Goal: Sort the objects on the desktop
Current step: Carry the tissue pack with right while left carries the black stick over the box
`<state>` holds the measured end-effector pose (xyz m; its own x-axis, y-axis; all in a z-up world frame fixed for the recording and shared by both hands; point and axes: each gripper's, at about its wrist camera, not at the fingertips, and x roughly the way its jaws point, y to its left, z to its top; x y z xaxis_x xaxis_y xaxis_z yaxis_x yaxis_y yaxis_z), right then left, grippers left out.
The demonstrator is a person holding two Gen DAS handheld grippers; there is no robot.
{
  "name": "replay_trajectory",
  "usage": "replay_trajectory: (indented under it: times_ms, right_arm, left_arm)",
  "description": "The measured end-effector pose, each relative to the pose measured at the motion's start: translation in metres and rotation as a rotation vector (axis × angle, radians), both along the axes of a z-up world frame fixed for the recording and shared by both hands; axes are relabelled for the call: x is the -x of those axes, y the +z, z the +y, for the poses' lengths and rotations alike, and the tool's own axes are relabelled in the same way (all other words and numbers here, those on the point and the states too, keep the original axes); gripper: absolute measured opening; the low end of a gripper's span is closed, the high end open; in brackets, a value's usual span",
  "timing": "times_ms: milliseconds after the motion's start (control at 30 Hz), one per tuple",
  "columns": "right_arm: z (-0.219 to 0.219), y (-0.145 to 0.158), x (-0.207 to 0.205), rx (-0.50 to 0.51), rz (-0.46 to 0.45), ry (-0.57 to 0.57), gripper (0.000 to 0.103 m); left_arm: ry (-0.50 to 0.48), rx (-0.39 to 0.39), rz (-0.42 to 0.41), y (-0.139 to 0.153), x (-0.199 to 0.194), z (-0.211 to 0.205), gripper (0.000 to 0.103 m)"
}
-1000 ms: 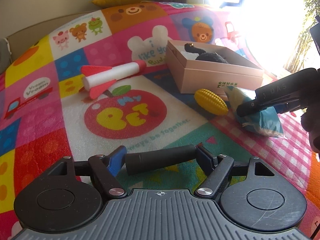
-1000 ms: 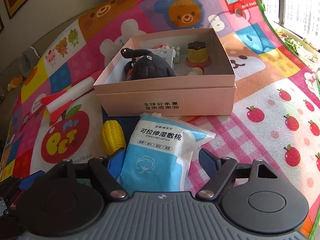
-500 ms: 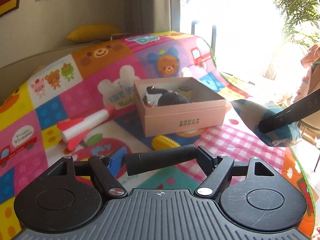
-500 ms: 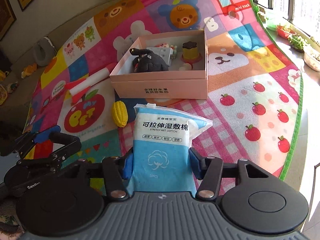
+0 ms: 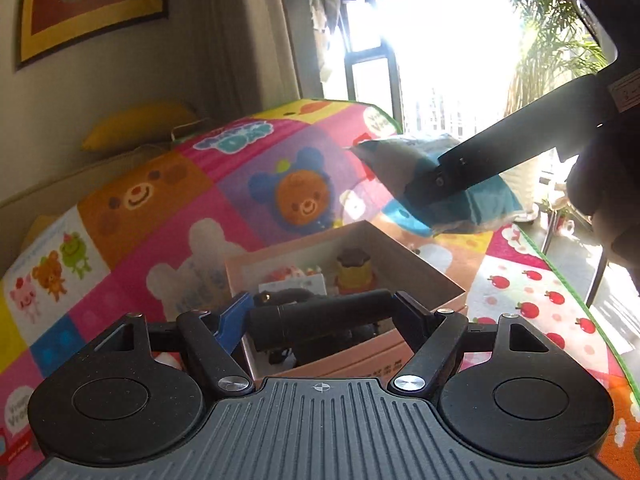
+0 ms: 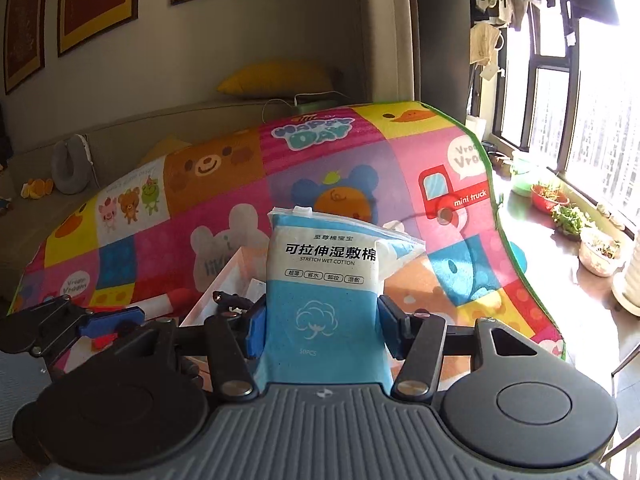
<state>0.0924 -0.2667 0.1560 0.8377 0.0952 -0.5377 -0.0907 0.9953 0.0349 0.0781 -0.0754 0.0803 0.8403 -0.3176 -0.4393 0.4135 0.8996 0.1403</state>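
My right gripper [image 6: 322,326] has the blue-and-white cotton pad pack [image 6: 324,280] pinched between its pads, one pad pressed into each side of the bag, and the pack stands upright in front of the lens with its printed label facing me. From my left wrist view I can see that same pack [image 5: 472,200] up in the air, above and just past the far right corner of the pink box [image 5: 424,276], clear of the mat, with a dark finger of the right gripper clamped across it. My left gripper [image 5: 320,322] is holding a black cylinder [image 5: 320,322] crosswise, its ends squeezed between the blue pad on one side and the black finger on the other, and it hangs right over the near part of the box. Inside the box I can make out a yellow toy with a dark brown top [image 5: 354,270], a white item behind it and something black partly hidden by the cylinder. The box sits on the colourful cartoon play mat [image 5: 160,216], bears and apples all over it. In the right wrist view the left gripper [image 6: 92,320] shows at the lower left, beside the box's pale wall [image 6: 224,280]. Bright sunlight pours in from the window [image 6: 600,120] on the right.
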Motion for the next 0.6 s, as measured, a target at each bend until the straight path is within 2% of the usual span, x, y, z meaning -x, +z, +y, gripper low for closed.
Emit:
replay_trajectory:
  times_ms: [100,133,167,233,300,333,367,433,467,533,600]
  right_arm:
    - [0.002,-0.024,-0.045,-0.024,0.079,0.016,0.056]
    - [0.001,-0.031,-0.056,-0.034,0.111,0.025,0.06]
    - [0.0,-0.04,-0.065,-0.046,0.141,0.03,0.07]
    - [-0.006,-0.046,-0.07,-0.071,0.137,0.021,0.077]
    - [-0.016,-0.045,-0.067,-0.102,0.101,0.012,0.077]
    - [-0.019,-0.044,-0.066,-0.111,0.089,0.007,0.071]
    - [-0.023,-0.043,-0.066,-0.114,0.074,0.001,0.053]
    - [-0.024,-0.044,-0.068,-0.11,0.082,0.015,0.029]
    - [-0.024,-0.047,-0.07,-0.121,0.1,0.027,0.026]
    - [-0.02,-0.06,-0.072,-0.155,0.168,0.069,0.024]
    - [-0.017,-0.079,-0.071,-0.176,0.241,0.061,0.024]
  left_arm:
    - [0.01,-0.012,0.008,0.0,-0.014,0.005,0.081]
    - [0.017,-0.015,0.01,-0.001,-0.019,0.008,0.081]
    - [0.024,-0.015,0.014,-0.002,-0.022,0.011,0.081]
    - [0.036,-0.009,0.028,-0.005,-0.03,0.015,0.081]
    - [0.048,0.003,0.047,-0.009,-0.039,0.019,0.081]
    - [0.051,0.009,0.056,-0.01,-0.044,0.019,0.081]
    - [0.053,0.015,0.063,-0.011,-0.048,0.02,0.081]
    - [0.057,0.027,0.071,-0.011,-0.054,0.02,0.081]
    - [0.058,0.031,0.069,-0.01,-0.056,0.019,0.081]
    - [0.063,0.033,0.055,-0.006,-0.059,0.019,0.081]
    - [0.066,0.039,0.046,-0.001,-0.062,0.02,0.081]
